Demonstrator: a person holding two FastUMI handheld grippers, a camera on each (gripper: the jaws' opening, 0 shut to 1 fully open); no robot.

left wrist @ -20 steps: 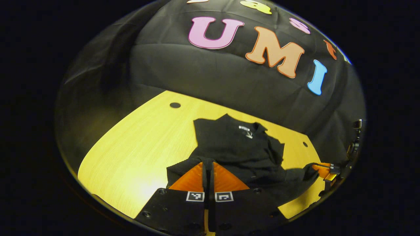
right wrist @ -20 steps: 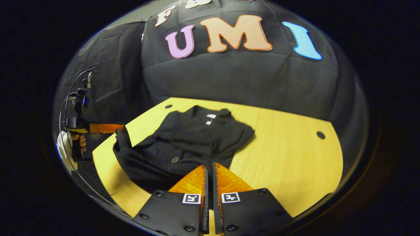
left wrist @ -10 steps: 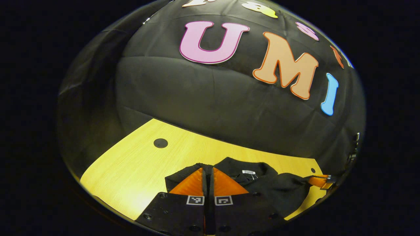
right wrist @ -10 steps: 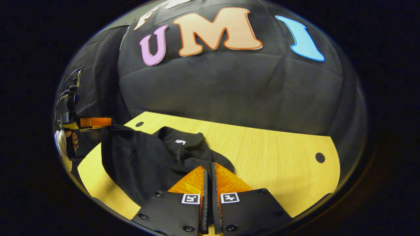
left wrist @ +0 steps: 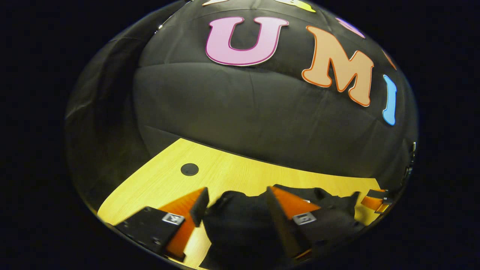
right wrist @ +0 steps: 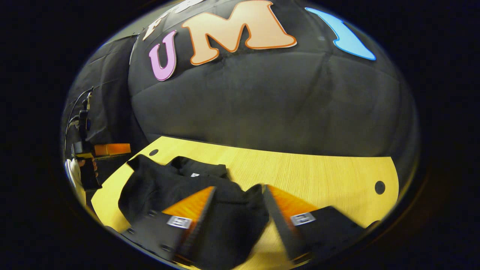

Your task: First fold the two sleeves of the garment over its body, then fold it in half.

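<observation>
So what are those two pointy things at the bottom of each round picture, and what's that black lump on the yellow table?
Those are the two fingers of a claw that a person holds, one claw in each hand. A little camera rides on each claw, so one picture comes from the left claw and the other from the right claw. In the right gripper view you can also see the left claw far off at the side, with the person's hand holding it. The black lump is a garment, folded up on the wooden table. Both claws are open, with cloth lying between their fingers, so nothing is gripped.
</observation>
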